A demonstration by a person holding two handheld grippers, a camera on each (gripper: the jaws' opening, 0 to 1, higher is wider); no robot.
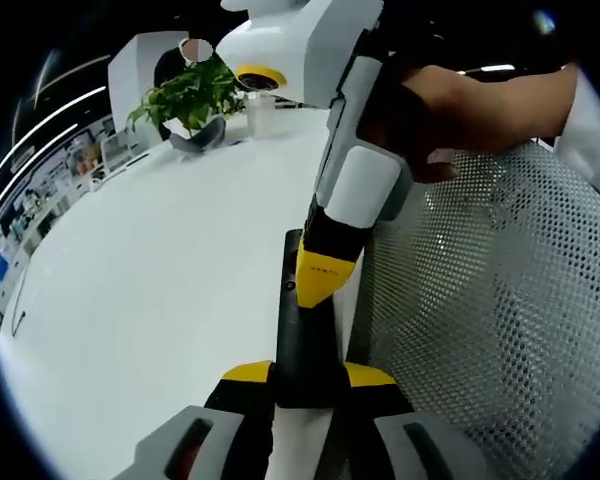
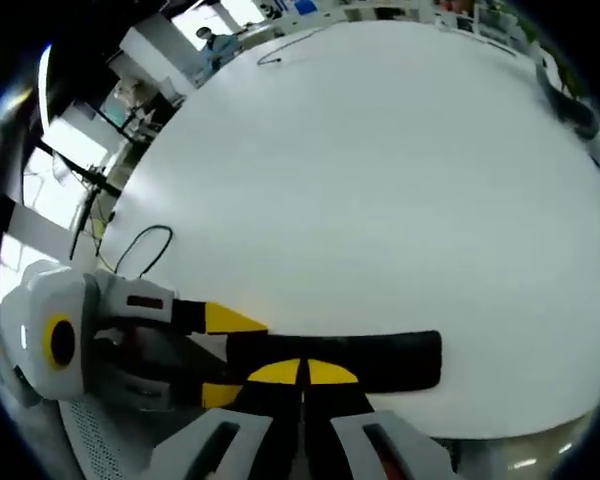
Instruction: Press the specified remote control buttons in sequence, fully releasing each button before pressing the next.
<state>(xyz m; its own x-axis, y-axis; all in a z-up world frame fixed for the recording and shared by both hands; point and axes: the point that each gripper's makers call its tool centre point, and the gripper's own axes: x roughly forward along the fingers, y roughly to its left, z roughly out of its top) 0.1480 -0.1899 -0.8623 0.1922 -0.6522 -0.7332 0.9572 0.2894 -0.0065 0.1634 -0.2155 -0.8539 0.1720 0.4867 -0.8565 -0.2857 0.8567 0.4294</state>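
Note:
A long black remote control (image 1: 302, 310) lies over the white table (image 1: 160, 260), near its edge. My left gripper (image 1: 307, 375) is shut on the remote's near end, one yellow-tipped jaw on each side. In the right gripper view the left gripper (image 2: 225, 357) comes in from the left, holding the end of the remote (image 2: 380, 360). My right gripper (image 2: 302, 372) is shut, its yellow tips together on the remote's top face. In the left gripper view the right gripper (image 1: 325, 272) comes down from above, held by a hand (image 1: 450, 110), with its tip touching the remote.
A potted green plant (image 1: 190, 95) and a clear cup (image 1: 260, 112) stand at the table's far end. A white mesh chair back (image 1: 500, 310) stands close by the table's edge. Thin dark cables (image 2: 140, 250) lie on the table. Office shelves stand behind.

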